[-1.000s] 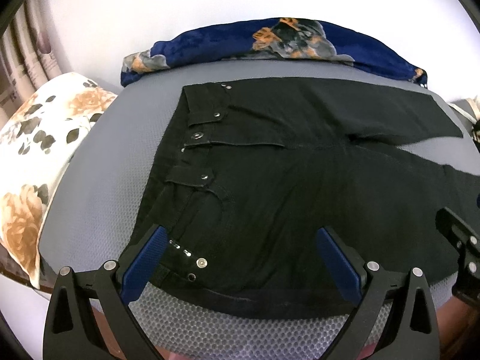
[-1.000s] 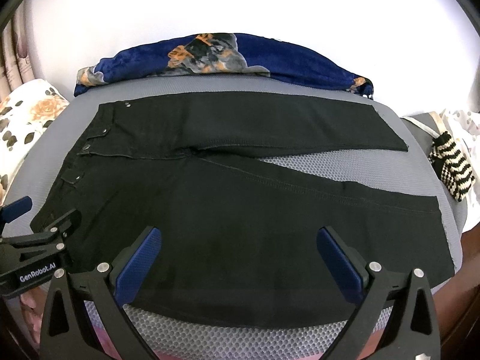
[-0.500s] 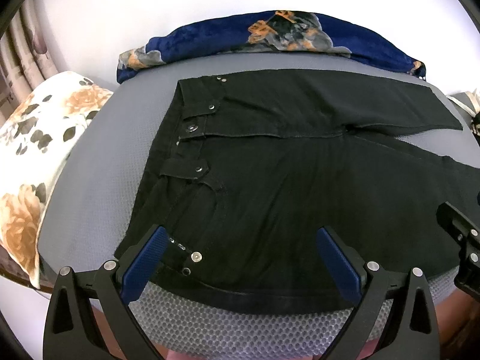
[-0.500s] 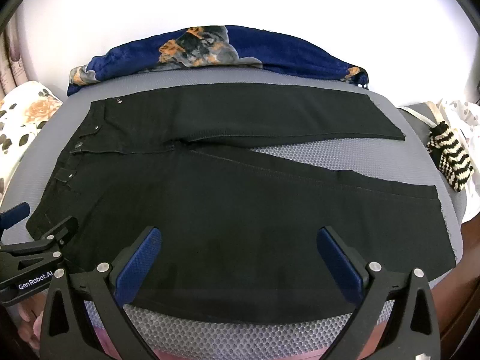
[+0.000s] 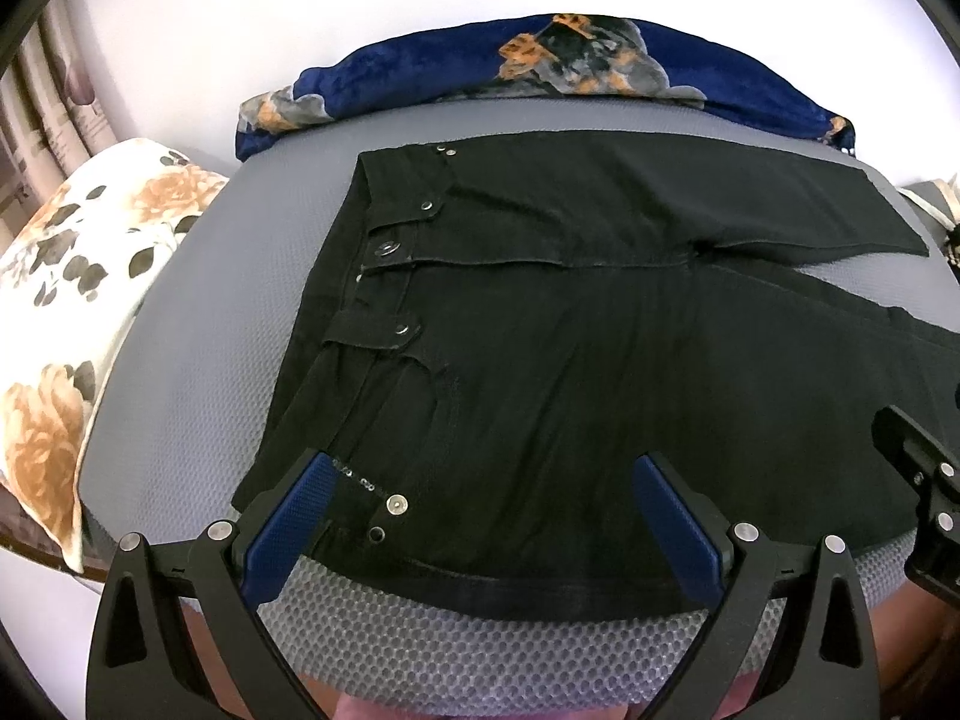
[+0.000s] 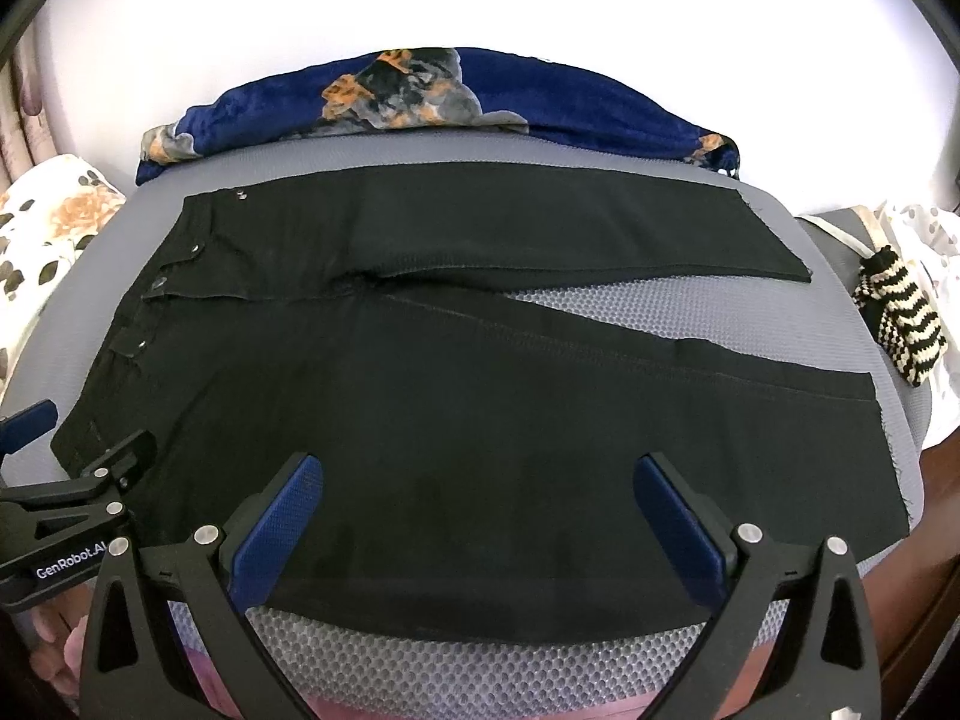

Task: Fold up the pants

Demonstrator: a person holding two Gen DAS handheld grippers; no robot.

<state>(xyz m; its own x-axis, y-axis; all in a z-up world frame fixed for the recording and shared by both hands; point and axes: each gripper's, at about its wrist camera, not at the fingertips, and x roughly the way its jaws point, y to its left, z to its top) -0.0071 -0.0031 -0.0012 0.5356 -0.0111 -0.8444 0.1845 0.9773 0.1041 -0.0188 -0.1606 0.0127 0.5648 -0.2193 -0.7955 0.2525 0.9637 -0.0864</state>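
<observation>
Left gripper (image 5: 483,513), right gripper (image 6: 480,513): jaws wide, empty, at the near edge. Both had drawn back slightly over the last second; no grasp begun.
Black denim pants (image 6: 456,396): flat on the grey mesh pad (image 6: 468,669), legs splayed, unfolded.
Blue floral blanket (image 6: 540,102): beyond.

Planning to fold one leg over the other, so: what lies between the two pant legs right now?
Only bare grey mesh surface, a wedge widening toward the hems, between the far leg and near leg. The right wrist view shows it best.
</observation>
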